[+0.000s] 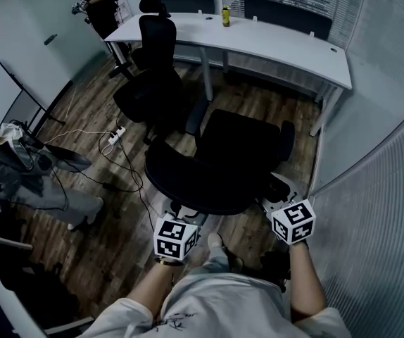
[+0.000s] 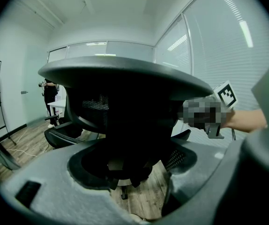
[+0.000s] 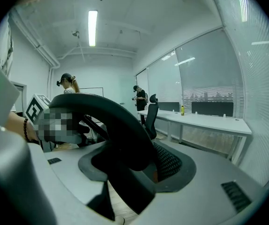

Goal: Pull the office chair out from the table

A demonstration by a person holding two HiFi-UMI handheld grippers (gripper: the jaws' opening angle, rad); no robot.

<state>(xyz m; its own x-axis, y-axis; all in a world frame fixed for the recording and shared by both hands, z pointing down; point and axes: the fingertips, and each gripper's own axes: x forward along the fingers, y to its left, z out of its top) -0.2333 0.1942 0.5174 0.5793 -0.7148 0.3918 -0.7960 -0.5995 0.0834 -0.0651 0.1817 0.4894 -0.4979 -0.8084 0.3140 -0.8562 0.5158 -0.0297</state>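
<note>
Office chair [image 1: 223,164] sits well clear of table [image 1: 272,44] at 12 o'clock, left gripper [image 1: 181,215] and right gripper [image 1: 278,201] both clamped on it; pull looks nearly done.

Matt mesh office chair [image 1: 223,162], wood-plank floor [image 1: 262,104]

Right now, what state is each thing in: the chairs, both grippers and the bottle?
near office chair: upright, clear of the table, gripped at its backrest.
left gripper: closed on the backrest rim.
right gripper: closed on the backrest rim.
far office chair: upright by the table, untouched.
bottle: upright on the white table.
</note>
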